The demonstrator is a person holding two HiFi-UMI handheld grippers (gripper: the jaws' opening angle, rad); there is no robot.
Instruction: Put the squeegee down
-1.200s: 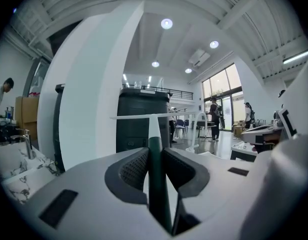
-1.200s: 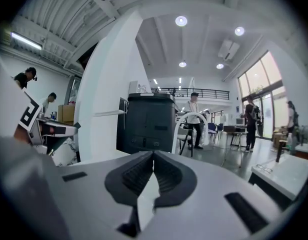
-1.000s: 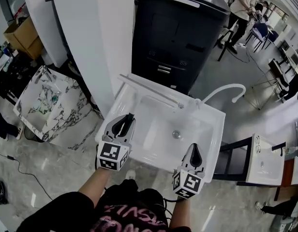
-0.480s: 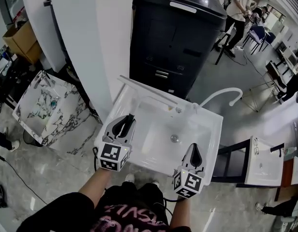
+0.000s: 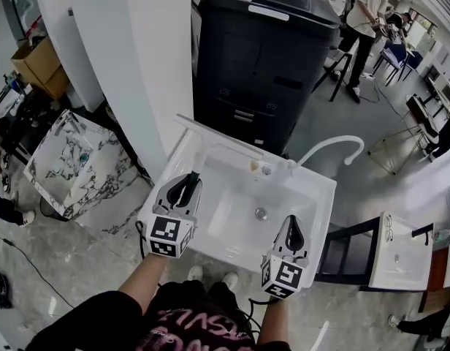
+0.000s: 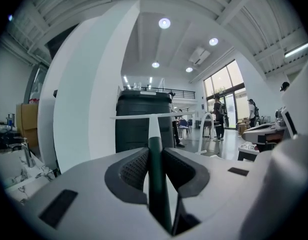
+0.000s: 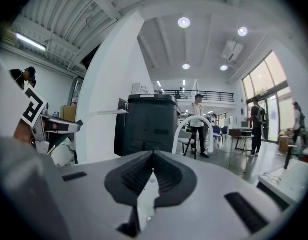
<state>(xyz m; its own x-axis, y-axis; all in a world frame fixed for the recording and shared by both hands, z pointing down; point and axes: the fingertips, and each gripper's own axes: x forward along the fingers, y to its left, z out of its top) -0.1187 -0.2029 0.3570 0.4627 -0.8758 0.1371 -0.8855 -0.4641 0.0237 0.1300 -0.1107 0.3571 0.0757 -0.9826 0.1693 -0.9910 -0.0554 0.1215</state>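
The squeegee has a dark green handle [image 6: 156, 179], a white neck and a thin white blade [image 6: 144, 117] set crosswise. My left gripper [image 6: 155, 156] is shut on the handle, with the blade out ahead of the jaws. In the head view the left gripper [image 5: 190, 180] hangs over the left side of the white sink [image 5: 316, 196], and the squeegee [image 5: 196, 159] reaches toward the sink's back edge. My right gripper [image 5: 293, 221] is over the sink's front right part. Its jaws [image 7: 153, 154] are shut with nothing between them.
A curved white faucet [image 5: 334, 143] rises at the sink's back right, and the drain [image 5: 261, 213] lies in the basin. Behind the sink stand a tall black cabinet [image 5: 261, 64] and a white pillar [image 5: 137, 64]. A marbled basin [image 5: 71, 167] is at the left, another white basin [image 5: 400, 251] at the right.
Both grippers have crept a little forward over the sink, and the view has shifted with them. The left still holds the squeegee and the right stays shut.
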